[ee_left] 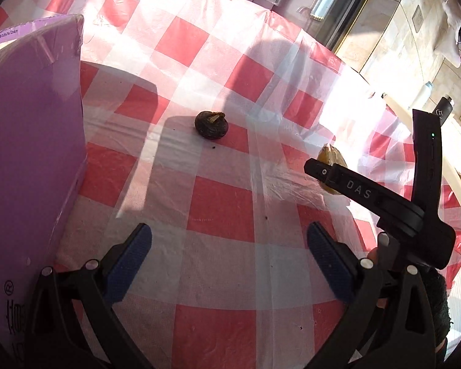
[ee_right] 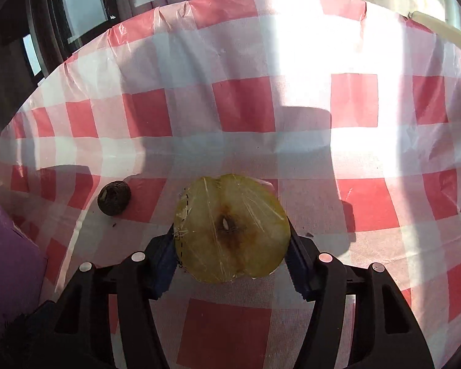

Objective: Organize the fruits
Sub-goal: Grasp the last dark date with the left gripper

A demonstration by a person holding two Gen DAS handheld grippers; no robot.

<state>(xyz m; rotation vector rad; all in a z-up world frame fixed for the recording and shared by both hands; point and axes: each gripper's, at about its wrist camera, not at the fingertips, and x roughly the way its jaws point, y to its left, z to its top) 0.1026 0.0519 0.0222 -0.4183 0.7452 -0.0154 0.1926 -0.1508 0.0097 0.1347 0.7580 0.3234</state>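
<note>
The right gripper [ee_right: 232, 256] has its jaws clamped on the halved apple [ee_right: 230, 229], wrapped in clear film, one blue pad against each side, cut face turned up. A dark shrivelled fruit [ee_right: 113, 198] lies on the checked tabletop [ee_right: 292, 160], well left of those jaws. The left gripper [ee_left: 229, 256] holds its jaws wide apart, nothing between them, that dark fruit ahead, apart.

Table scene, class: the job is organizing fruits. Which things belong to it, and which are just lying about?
Job:
halved apple in cling film, between the right gripper jaws
dark wrinkled fruit
left gripper, jaws open

Lying about:
purple box
checked tablecloth
</note>
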